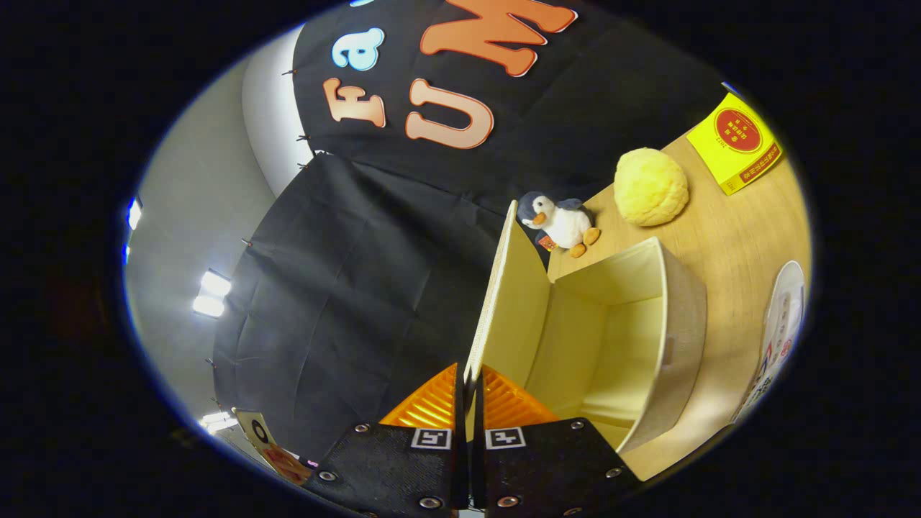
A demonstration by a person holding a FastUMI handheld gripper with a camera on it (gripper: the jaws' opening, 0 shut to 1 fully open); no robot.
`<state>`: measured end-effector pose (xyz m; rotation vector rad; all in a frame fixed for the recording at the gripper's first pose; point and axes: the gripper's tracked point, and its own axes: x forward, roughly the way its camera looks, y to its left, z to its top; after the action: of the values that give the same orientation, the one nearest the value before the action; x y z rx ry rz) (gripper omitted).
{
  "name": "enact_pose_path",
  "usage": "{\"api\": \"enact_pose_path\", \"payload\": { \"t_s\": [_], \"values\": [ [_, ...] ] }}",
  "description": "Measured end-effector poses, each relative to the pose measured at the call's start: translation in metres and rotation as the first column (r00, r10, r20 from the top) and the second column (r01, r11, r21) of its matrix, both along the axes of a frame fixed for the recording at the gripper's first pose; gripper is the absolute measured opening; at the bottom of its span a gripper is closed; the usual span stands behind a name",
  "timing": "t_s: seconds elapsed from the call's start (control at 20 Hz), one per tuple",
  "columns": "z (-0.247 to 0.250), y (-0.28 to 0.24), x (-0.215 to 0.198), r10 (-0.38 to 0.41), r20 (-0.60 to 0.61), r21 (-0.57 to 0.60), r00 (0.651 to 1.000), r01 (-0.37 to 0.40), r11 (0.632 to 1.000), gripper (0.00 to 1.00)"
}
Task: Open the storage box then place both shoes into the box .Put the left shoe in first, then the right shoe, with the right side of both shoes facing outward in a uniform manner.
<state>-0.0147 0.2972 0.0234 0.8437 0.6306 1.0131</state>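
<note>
We see the table [727,237] bare around the box [647,324] — open, hollow. Its lid [514,302] stands raised at twelve o'clock from our gripper [469,385], whose fingers pinch the lid's edge. One shoe [781,324] at three o'clock is cut off — a penguin [561,221] sits beyond.

Lid [507,302] in claw [468,403] — penguin [561,223] probably behind box [669,324].

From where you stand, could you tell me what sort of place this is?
Probably a staged recording booth, not a home: black cloth wall, wooden table with a penguin toy, and the storage box whose lid the fingers are pinching open.
</note>
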Motion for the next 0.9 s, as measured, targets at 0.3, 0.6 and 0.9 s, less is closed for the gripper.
{"api": "enact_pose_path", "payload": {
  "t_s": [0.3,0.6,0.9],
  "values": [
    [0.027,0.061,-0.012,-0.017,0.020,0.013,1.000,0.017,1.000,0.03],
    [0.031,0.116,-0.018,-0.049,0.005,-0.006,0.999,0.049,0.999,0.08],
    [0.009,0.153,-0.026,-0.026,-0.003,-0.124,1.000,0.026,0.992,0.57]
  ]
}}
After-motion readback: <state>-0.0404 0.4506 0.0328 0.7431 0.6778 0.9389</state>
